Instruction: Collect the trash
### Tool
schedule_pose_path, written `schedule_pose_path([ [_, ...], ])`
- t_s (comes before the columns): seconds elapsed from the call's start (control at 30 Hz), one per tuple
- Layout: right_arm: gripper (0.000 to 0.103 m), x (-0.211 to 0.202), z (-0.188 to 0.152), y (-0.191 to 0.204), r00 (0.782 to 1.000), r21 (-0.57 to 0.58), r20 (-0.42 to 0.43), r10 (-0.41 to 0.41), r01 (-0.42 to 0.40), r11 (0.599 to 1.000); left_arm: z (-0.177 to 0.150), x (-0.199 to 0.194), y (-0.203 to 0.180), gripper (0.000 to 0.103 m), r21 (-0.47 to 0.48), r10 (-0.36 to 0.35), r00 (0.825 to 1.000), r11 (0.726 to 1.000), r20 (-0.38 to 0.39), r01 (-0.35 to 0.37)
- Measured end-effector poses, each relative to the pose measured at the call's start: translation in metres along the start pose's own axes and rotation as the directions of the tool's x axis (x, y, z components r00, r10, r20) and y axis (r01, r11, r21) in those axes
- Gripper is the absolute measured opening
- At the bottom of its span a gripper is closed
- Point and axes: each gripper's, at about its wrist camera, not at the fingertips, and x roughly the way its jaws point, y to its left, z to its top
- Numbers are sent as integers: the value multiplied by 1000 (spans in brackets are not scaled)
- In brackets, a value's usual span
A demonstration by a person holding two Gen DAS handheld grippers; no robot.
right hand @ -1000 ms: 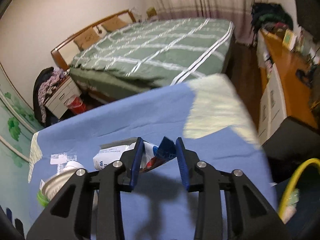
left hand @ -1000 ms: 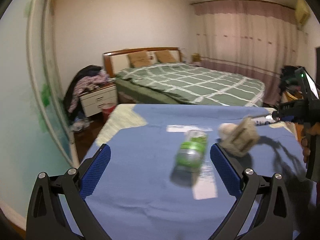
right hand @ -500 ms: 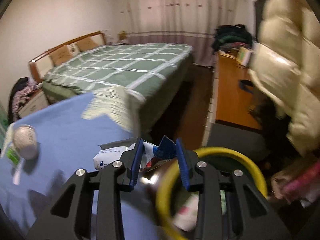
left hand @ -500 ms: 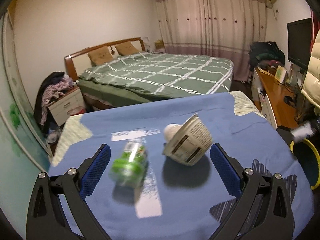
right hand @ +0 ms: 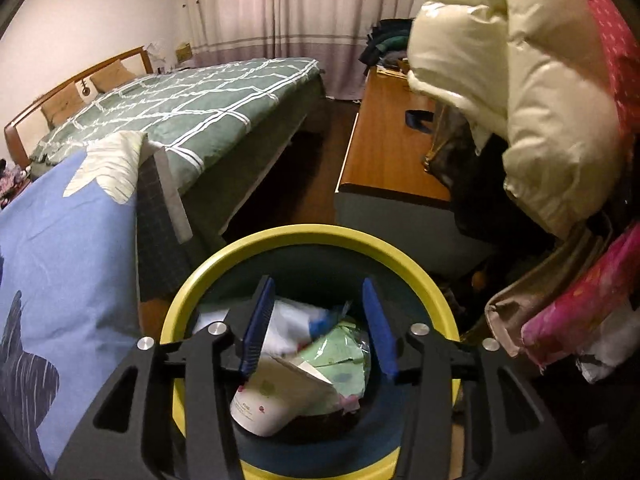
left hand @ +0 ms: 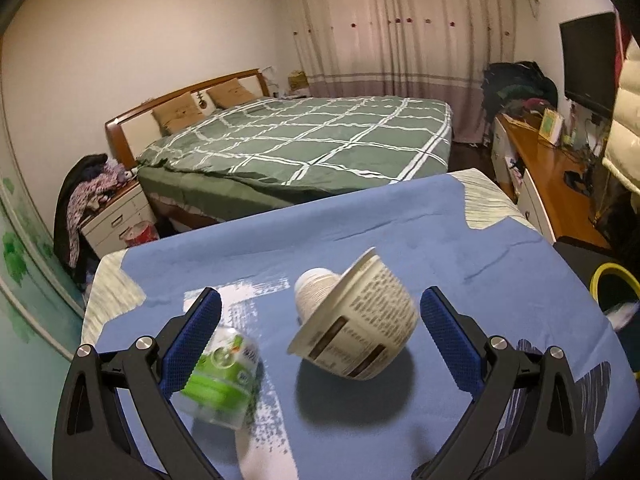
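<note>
My left gripper (left hand: 320, 336) hovers open and wide above the blue cloth (left hand: 400, 240). A printed paper tub (left hand: 356, 332) lies tipped on its side between the fingers, touching neither. A small green-labelled bottle (left hand: 220, 376) lies beside the left finger. My right gripper (right hand: 320, 320) hangs over the yellow-rimmed bin (right hand: 304, 234), its jaws opening. The white packet (right hand: 294, 322) sits blurred below the pads, loose among a green wrapper (right hand: 340, 356) and a white cup (right hand: 268, 404) inside the bin. The bin (left hand: 612, 276) also shows at the far right of the left wrist view.
A bed with a green checked cover (left hand: 304, 140) stands behind the cloth-covered surface. A wooden desk (right hand: 384, 148) runs along the right, with a cream puffy jacket (right hand: 520, 92) and pink bags (right hand: 580, 304) close to the bin. A nightstand (left hand: 116, 216) is at the far left.
The right gripper carried the white packet from the blue cloth over to the bin, and its jaws widened and let it go. The left gripper swung right, bringing the tub between its fingers.
</note>
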Motion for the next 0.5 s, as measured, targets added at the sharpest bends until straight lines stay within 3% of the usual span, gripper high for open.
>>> schedule_pose_path([
  [0.2, 45, -9, -8, -7, 1000, 27, 6, 20, -20, 999, 2, 11, -15, 98, 41, -69, 997, 997, -27, 70],
  [0.33, 45, -14, -6, -8, 999, 39, 13, 32, -32, 999, -4, 10, -38, 98, 117, -108, 994, 987, -33, 112],
  [0.5, 46, -18, -4, -4, 999, 36, 20, 49, -50, 998, -14, -3, -67, 98, 208, -200, 979, 956, -43, 205],
])
